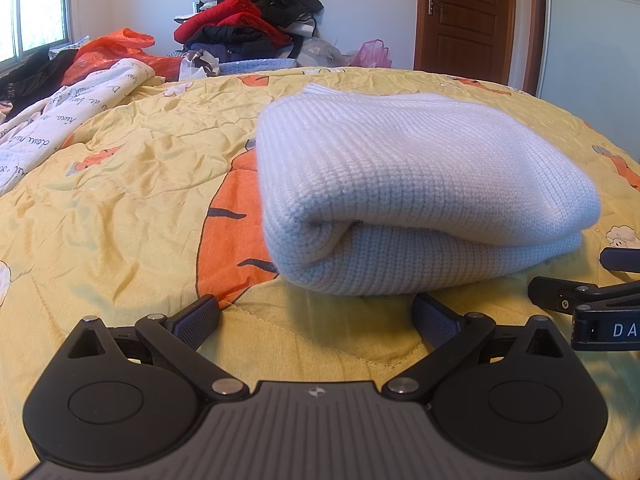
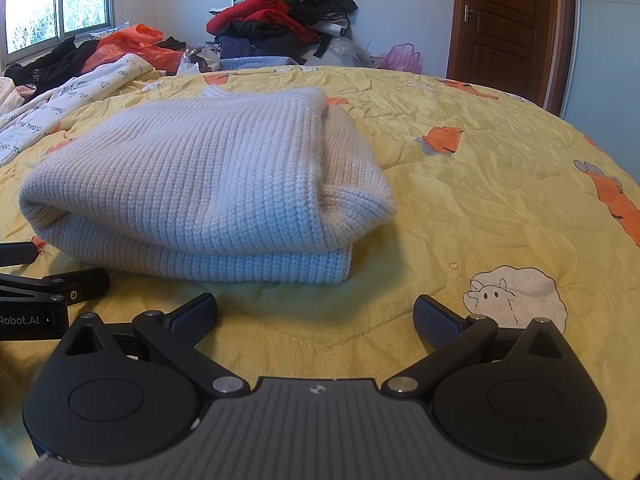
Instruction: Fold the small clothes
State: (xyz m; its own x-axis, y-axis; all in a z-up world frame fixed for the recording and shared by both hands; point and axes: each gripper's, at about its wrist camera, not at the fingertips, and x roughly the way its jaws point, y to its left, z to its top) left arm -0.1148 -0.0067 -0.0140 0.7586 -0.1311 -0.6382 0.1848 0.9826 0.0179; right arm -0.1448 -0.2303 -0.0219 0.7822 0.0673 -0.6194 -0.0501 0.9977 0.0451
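Two views show us the same bed. From the left wrist, we see the left gripper (image 1: 316, 312) low in the frame with its fingers spread wide and holding nothing, just short of a folded white sweater (image 1: 416, 184) that lies in the middle of the frame on the yellow quilt (image 1: 120, 200). The right gripper (image 1: 576, 280) pokes in at the right edge.

From the right wrist, we see the right gripper (image 2: 316, 316) spread as well and empty, with the sweater (image 2: 200, 184) at centre left. A pile of clothes (image 2: 280, 16) sits at the top, a brown door (image 2: 508, 16) at upper right.
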